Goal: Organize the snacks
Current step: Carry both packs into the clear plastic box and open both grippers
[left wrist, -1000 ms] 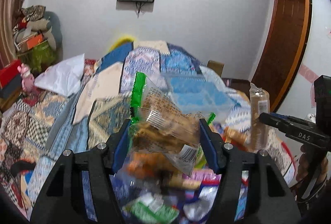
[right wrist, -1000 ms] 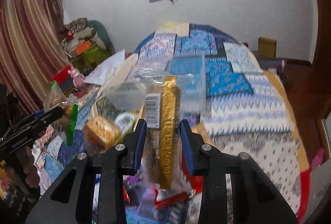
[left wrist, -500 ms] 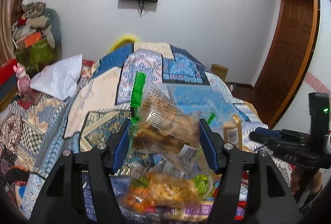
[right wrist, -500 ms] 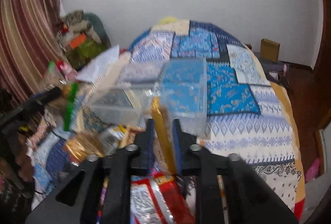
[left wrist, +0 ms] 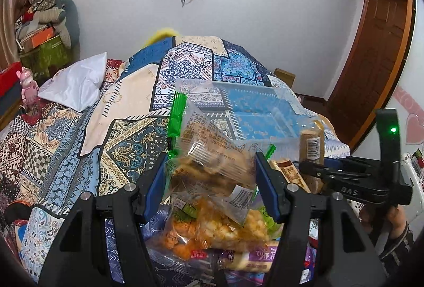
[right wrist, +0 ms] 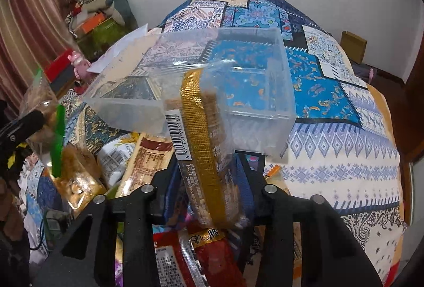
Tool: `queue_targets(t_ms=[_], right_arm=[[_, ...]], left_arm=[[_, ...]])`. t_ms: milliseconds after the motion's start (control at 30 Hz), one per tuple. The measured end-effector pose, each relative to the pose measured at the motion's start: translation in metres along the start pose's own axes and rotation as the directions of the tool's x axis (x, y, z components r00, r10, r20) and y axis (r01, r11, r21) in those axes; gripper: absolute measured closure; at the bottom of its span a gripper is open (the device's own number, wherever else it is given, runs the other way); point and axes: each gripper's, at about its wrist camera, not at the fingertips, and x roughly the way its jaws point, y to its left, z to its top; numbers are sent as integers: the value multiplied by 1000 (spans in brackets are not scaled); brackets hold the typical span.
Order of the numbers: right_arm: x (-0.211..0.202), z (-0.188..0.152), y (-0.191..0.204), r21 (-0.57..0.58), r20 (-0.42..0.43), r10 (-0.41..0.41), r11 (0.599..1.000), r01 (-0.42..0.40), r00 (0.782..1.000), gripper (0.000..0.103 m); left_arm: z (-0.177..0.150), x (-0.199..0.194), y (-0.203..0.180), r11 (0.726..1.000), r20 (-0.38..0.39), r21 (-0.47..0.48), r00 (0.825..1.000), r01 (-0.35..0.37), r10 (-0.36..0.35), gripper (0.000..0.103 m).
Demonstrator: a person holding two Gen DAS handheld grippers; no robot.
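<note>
My left gripper (left wrist: 210, 181) is shut on a clear snack bag with green ends (left wrist: 209, 154), full of brown pieces, held above the snack pile (left wrist: 220, 231). My right gripper (right wrist: 209, 181) is shut on a tall clear cracker pack with a gold strip (right wrist: 204, 144), held upright in front of the clear plastic bin (right wrist: 265, 69). The bin also shows in the left wrist view (left wrist: 254, 112), standing on the patchwork quilt. The right gripper and its cracker pack (left wrist: 311, 151) appear at the right of the left wrist view. The left gripper's bag (right wrist: 50, 112) shows at the left of the right wrist view.
The bed's quilt (right wrist: 331, 149) spreads beyond the bin. A red snack bag (right wrist: 201, 255) and other packets lie below the right gripper. A white pillow (left wrist: 74, 83) lies at the left. A wooden door (left wrist: 371, 61) stands at the right, cluttered boxes (left wrist: 42, 43) at the far left.
Both grippers have moved forward toward the clear bin, still holding their packs. The cracker pack now stands directly in front of the bin's near wall.
</note>
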Motion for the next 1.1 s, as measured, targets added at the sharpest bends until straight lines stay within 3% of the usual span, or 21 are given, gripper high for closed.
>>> queue_targets(t_ms=[300,533,800,1100], right_arm=[[-53,33,15,-36,134,48,998,-44,990,68],[-52,75,14,-37,193,41,999,-35,980,68],[-10,99,-1,-14,151,5,1000,-3,989,68],[46,87,-3,-56,-32,-17,998,15,999,68]], left_arm=[[38,5,-5,1000,43,1,999,9,-9,40],[73,45,-6,1000,6,-1,1000,26,-26,40],[86,104,-1,1000,-108,6,994,-11,12,40],[80,140,-2,1000,-204,30,979,-1,7,39]])
